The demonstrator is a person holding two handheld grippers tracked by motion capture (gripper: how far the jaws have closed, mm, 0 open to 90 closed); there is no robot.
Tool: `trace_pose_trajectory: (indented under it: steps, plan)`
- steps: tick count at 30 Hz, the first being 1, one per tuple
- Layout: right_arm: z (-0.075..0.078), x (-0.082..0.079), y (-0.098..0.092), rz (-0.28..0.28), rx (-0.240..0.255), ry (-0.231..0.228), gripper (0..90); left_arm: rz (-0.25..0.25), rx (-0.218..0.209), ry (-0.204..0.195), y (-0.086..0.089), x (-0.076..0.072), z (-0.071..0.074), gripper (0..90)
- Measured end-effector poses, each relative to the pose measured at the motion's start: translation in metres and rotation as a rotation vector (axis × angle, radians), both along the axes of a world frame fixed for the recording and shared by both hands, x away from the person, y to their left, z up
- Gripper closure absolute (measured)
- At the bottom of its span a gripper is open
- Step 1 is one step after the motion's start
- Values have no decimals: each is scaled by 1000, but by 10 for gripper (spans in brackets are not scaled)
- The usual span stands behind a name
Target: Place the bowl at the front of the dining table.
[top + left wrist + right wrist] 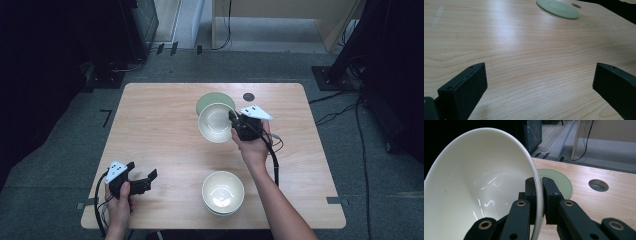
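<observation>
Right gripper (539,192) jaws pinch glossy round cream bowl (479,190) rim.

Glossy glazed ceramic on the cream bowl (481,192) pinched at its rim between matt black plastic jaws of the right gripper (541,192), brass-looking rivets below. Smooth pale wood-grain table (524,50) with soft sheen. Matt green mat (560,182) just beyond.

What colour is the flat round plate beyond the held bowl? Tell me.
Pale green, the plate; the right gripper view shows it best, behind the cream bowl.
</observation>
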State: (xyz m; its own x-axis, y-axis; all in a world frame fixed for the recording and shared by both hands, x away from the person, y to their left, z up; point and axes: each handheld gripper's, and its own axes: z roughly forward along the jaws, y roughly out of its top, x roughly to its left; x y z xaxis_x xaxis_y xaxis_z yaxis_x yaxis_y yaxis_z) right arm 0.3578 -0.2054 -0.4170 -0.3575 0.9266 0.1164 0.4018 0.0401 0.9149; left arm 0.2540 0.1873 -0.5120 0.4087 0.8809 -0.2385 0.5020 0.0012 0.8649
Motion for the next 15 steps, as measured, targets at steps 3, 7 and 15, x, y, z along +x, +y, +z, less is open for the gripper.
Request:
trace_pose_trajectory:
  steps: [3,7,15]
  plan:
    - [-3,9,3,-7,4,17,846,1,4,1,0,0,0,0]
    - [-5,15,6,-18,-15,22,846,10,17,1,-2,1,0,0]
    - [-10,36,10,-40,-26,54,846,17,36,-3,-3,0,0,0]
